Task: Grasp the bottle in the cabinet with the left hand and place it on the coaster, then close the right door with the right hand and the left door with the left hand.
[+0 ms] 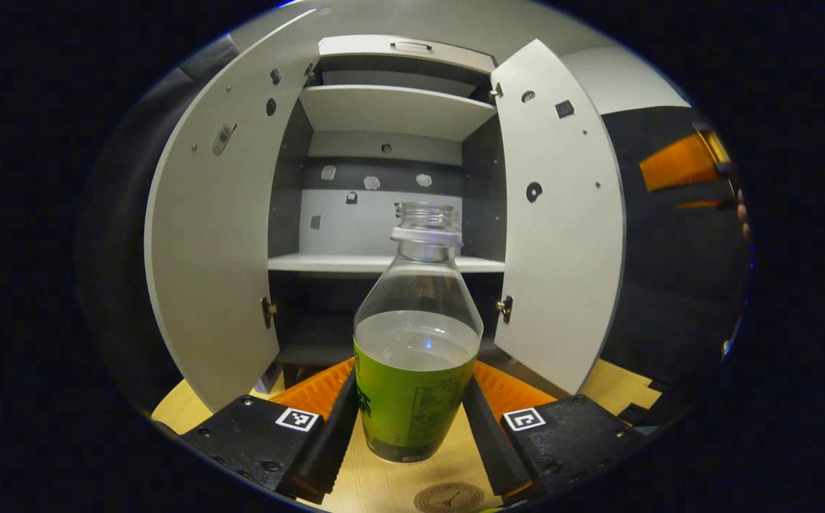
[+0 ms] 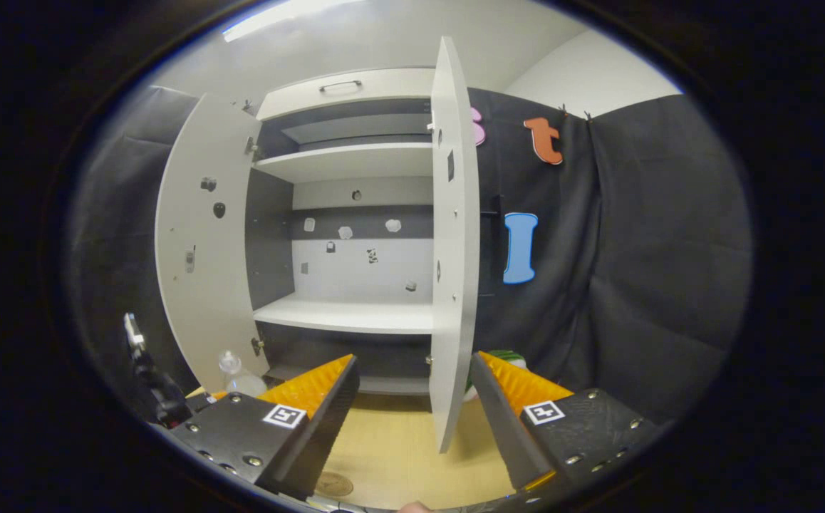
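A clear bottle [image 1: 416, 342] with a green label, part full and without a cap, stands upright between my left gripper's fingers. The left gripper [image 1: 414, 370] is shut on its labelled body. The round brown coaster [image 1: 448, 496] lies on the wooden table just nearer than the bottle's base. Behind stands the cabinet [image 1: 391, 263] with its left door [image 1: 220, 249] and right door [image 1: 562, 235] both swung open. In the right gripper view my right gripper [image 2: 414, 360] is open and holds nothing; the right door [image 2: 448, 249] stands edge-on beyond its fingers. The bottle [image 2: 231, 370] and coaster [image 2: 334, 484] show at lower left.
The cabinet's shelves [image 2: 345, 313] are bare. The wooden table top [image 2: 398, 442] stretches in front of the cabinet. Something green [image 2: 505, 354] sits behind the right door. The other gripper [image 1: 680, 164] and a hand [image 1: 742, 214] show at the far right in the left gripper view.
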The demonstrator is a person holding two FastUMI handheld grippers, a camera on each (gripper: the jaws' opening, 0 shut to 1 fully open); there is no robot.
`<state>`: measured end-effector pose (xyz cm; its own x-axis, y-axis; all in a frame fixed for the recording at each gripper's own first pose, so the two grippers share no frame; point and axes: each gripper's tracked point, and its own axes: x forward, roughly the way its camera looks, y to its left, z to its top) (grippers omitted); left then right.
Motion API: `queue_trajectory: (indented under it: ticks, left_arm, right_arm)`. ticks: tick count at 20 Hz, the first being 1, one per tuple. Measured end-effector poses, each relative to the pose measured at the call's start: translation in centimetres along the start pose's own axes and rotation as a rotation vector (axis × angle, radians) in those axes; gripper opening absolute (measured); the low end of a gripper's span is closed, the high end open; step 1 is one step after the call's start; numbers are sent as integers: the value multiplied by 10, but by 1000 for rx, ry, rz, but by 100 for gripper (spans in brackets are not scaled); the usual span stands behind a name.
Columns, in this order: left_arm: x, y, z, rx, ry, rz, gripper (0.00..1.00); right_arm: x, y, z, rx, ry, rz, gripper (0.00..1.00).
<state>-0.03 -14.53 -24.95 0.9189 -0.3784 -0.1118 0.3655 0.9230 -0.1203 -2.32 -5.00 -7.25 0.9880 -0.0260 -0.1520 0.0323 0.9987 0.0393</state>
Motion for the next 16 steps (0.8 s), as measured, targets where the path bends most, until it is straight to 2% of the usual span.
queue_trajectory:
  ticks: [4,6,13,16]
  left_arm:
    - [-13,-32,-55,-21,55,-93,79]
    - [-22,-32,-87,-8,119,-91,80]
    - [-33,-38,-123,-31,161,-145,80]
    - [-28,-34,-126,6,171,-141,80]
  right_arm:
    - [1,-6,5,-1,-12,-18,95]
    - [1,-9,2,-9,-9,-23,94]
    - [3,-25,-17,12,11,-64,95]
    - [1,-31,-32,34,18,-80,95]
